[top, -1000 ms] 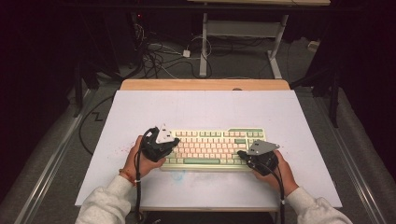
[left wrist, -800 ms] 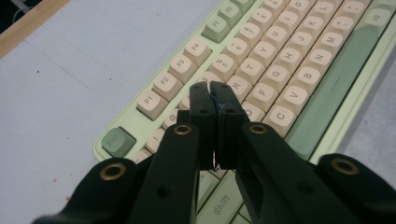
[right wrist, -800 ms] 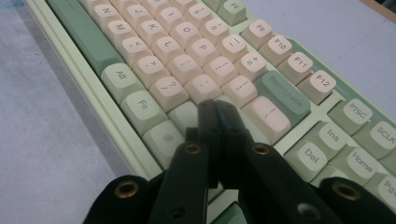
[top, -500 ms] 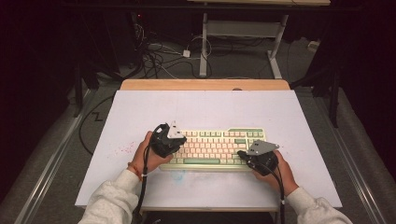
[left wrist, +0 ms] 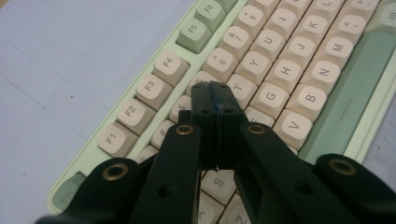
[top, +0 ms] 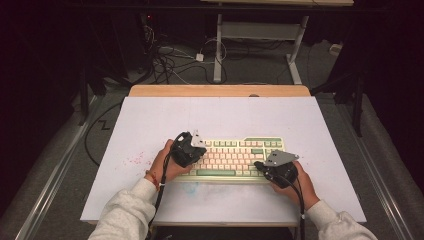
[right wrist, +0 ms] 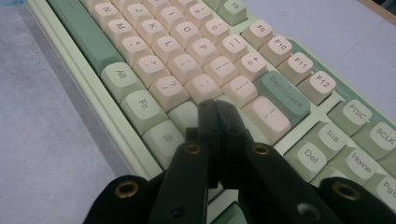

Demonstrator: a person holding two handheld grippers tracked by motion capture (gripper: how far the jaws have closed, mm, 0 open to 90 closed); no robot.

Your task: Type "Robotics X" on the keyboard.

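A pale green keyboard (top: 235, 157) with cream and green keys lies on the white table sheet near the front edge. My left gripper (top: 196, 150) hovers over the keyboard's left part, jaws shut with nothing between them; in the left gripper view its tips (left wrist: 215, 93) sit just above the keys near R and T. My right gripper (top: 261, 166) rests at the keyboard's right front, also shut and empty. In the right gripper view its tips (right wrist: 215, 112) hang over the keys near Enter, below Backspace (right wrist: 282, 93).
The white sheet (top: 225, 115) covers a wooden table whose far edge (top: 220, 90) shows. Pink specks (top: 135, 160) mark the sheet left of the keyboard. Cables (top: 170, 60) and a table frame (top: 260, 35) lie on the floor beyond.
My left gripper has moved rightward, from the keyboard's left end to over its left keys. The right gripper has kept still.
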